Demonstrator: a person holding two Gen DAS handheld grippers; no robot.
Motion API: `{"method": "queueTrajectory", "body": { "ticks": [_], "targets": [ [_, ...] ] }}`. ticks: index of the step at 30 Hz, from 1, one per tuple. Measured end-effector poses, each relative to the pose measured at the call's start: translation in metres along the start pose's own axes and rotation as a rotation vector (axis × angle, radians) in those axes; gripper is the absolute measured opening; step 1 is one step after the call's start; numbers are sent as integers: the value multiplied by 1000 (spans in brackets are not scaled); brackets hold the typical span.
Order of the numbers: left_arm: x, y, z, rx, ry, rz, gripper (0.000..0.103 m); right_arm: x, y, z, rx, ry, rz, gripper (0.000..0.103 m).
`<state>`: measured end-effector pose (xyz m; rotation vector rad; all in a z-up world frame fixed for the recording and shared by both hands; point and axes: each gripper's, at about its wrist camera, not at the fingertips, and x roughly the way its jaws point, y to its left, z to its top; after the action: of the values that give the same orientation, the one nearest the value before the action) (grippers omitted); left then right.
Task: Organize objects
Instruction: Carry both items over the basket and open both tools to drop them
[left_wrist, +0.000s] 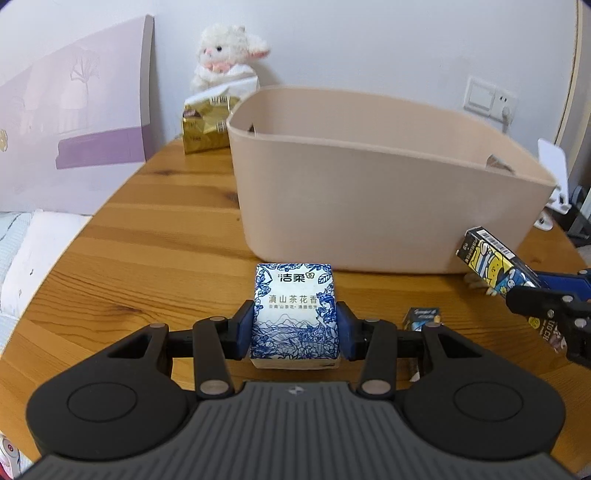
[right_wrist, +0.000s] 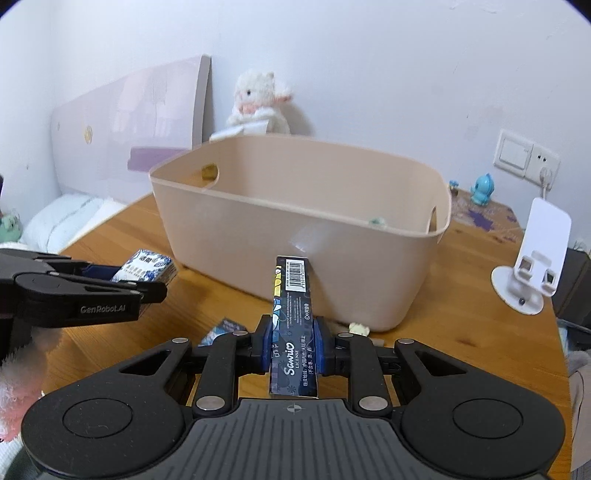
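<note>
My left gripper (left_wrist: 294, 328) is shut on a blue-and-white tissue pack (left_wrist: 293, 314), held just in front of the beige plastic bin (left_wrist: 369, 192). My right gripper (right_wrist: 291, 345) is shut on a dark Sanrio carton (right_wrist: 293, 325) with a barcode, pointing at the bin's (right_wrist: 295, 236) near wall. In the left wrist view the carton (left_wrist: 491, 264) and the right gripper (left_wrist: 546, 310) show at the right. In the right wrist view the tissue pack (right_wrist: 146, 267) and the left gripper (right_wrist: 92, 288) show at the left. A small green item (right_wrist: 376, 221) lies inside the bin.
The bin stands on a wooden table (left_wrist: 147, 240). A small dark box (left_wrist: 423, 317) lies on the table between the grippers. A gold packet (left_wrist: 205, 127) and plush lamb (left_wrist: 225, 55) stand behind the bin. A white phone stand (right_wrist: 532, 266) and blue figurine (right_wrist: 482, 190) are at right.
</note>
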<state>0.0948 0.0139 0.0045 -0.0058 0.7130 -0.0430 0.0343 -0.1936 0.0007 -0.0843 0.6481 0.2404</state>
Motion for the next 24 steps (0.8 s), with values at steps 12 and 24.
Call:
{"method": "queueTrajectory", "body": {
  "ticks": [12, 24],
  "targets": [
    [-48, -4, 27, -11, -126, 5, 48, -33, -12, 27, 75, -138, 36, 21],
    [-60, -15, 53, -2, -202, 0, 48, -37, -23, 53, 118, -224, -16, 21]
  ]
}}
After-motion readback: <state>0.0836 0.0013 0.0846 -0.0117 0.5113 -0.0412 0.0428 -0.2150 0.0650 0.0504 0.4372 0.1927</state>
